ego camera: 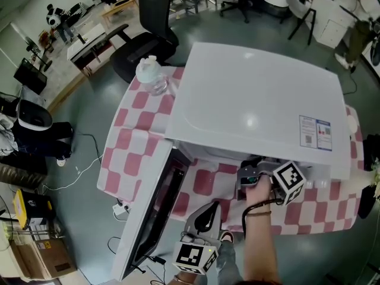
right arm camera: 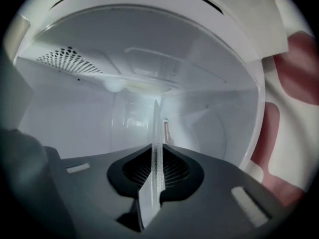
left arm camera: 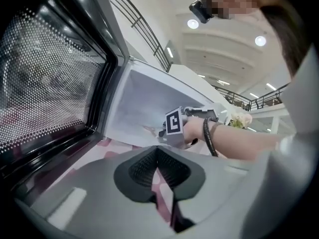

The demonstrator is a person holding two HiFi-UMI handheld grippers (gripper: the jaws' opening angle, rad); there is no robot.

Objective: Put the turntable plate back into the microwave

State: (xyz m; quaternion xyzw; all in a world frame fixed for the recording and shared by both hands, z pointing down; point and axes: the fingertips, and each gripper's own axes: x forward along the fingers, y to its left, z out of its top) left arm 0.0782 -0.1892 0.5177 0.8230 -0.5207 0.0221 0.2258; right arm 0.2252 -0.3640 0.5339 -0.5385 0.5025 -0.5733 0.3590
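Note:
The white microwave (ego camera: 255,100) stands on a red-and-white checked cloth with its door (ego camera: 154,212) swung open to the left. My right gripper (ego camera: 252,180) reaches into the cavity (right arm camera: 75,108). In the right gripper view it (right arm camera: 155,176) is shut on the rim of the clear glass turntable plate (right arm camera: 156,153), which shows edge-on and reaches into the cavity. The plate is hidden in the head view. My left gripper (ego camera: 209,208) hangs in front of the opening beside the door, shut (left arm camera: 158,156) with nothing in it. From there the right gripper (left arm camera: 152,130) shows at the cavity mouth.
The dark perforated door window (left arm camera: 50,73) is close on the left of my left gripper. A clear bottle (ego camera: 151,73) stands on the cloth (ego camera: 130,141) at the microwave's far left corner. A black office chair (ego camera: 148,34) is behind the table, and cables (ego camera: 83,165) lie on the floor.

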